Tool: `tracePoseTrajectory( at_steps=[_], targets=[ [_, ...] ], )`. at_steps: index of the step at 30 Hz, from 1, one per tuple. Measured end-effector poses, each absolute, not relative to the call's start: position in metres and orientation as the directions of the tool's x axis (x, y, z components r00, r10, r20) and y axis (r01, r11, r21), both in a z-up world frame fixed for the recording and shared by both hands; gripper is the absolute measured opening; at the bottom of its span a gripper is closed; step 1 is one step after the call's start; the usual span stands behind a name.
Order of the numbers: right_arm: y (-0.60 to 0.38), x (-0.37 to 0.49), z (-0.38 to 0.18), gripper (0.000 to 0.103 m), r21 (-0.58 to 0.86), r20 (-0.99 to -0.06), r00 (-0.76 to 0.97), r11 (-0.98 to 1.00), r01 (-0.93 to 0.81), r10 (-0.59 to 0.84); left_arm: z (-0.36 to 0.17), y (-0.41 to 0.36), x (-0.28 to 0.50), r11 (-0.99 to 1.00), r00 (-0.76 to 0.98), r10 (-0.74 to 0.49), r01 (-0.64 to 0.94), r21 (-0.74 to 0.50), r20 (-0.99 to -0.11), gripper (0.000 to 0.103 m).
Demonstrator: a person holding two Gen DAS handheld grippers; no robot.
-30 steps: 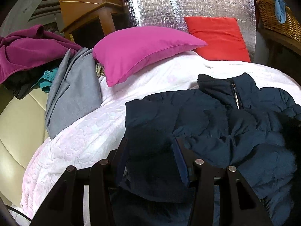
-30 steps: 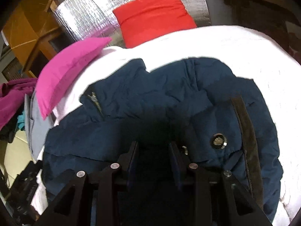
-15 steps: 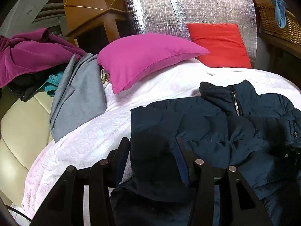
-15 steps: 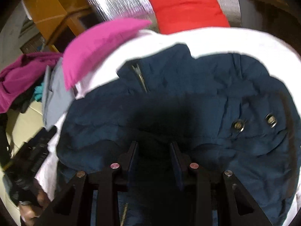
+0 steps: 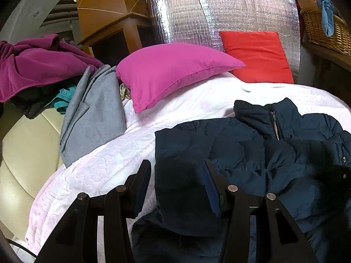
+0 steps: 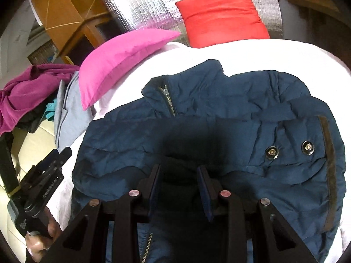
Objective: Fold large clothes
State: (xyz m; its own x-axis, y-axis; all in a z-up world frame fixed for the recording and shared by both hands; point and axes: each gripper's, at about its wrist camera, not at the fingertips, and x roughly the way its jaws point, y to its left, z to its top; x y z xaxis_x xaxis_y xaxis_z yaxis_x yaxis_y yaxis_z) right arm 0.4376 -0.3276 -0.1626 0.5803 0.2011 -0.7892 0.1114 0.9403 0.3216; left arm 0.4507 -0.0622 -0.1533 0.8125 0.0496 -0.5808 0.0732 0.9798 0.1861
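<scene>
**Jacket half folded on the bed**

We are working on a navy puffer jacket [image 6: 219, 118] that lies on the white quilt [image 5: 105, 166], collar and zipper toward the pillows. One side already looks doubled over the body, with two metal snaps [image 6: 272, 151] facing up, so we judge the fold to be partway done.

Our right gripper [image 6: 179, 188] hangs over the lower middle of the jacket. Dark fabric bunches between its fingers [image 6: 204, 192], which stand partly apart, but that area is in shadow and we cannot tell whether the pads press on it. Our left gripper [image 5: 175, 188] sits at the jacket's left edge, fingers partly apart with navy cloth rising between them; whether they pinch it we also cannot tell. In the right view a hand [image 6: 41, 234] holds that left tool beside the bed.

The next move, as we judge it, calls for carrying the lower part up toward the collar with both sides level, since puffy fabric tends to spring back.

Around us: a pink pillow [image 5: 175, 72] and a red cushion [image 5: 256, 57] against a silver foil panel [image 5: 219, 15], a grey garment [image 5: 94, 114] and a magenta one [image 5: 37, 63] piled at the left, and a wicker basket [image 5: 324, 32] at the right.
</scene>
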Motion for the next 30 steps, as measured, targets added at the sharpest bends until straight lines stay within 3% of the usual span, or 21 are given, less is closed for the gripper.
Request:
tracePoseTrajectory(
  at_steps=[8,19,23,30],
  targets=[
    [-0.322,0.446,-0.183,0.037,0.290,-0.830,0.526,0.949,0.123,0.186,-0.150,-0.060,0.449,0.982,0.819,0.050,0.065,0.180,-0.572,0.049],
    [-0.341,0.423,-0.154,0.037,0.356,-0.775,0.596,0.925,0.133,0.213,-0.138,-0.054,0.436,0.987,0.833,0.045,0.048,0.154,-0.552,0.049],
    [-0.360,0.411,-0.139,0.055,0.355,-0.753,0.636,0.917,0.179,0.168,-0.129,-0.048,0.426,0.989,0.848,0.054,0.028,0.146,-0.528,0.060],
    [-0.388,0.388,-0.110,0.055,0.373,-0.713,0.689,0.902,0.219,0.128,-0.106,-0.032,0.401,0.995,0.858,0.053,-0.001,0.102,-0.511,0.060]
  ],
)
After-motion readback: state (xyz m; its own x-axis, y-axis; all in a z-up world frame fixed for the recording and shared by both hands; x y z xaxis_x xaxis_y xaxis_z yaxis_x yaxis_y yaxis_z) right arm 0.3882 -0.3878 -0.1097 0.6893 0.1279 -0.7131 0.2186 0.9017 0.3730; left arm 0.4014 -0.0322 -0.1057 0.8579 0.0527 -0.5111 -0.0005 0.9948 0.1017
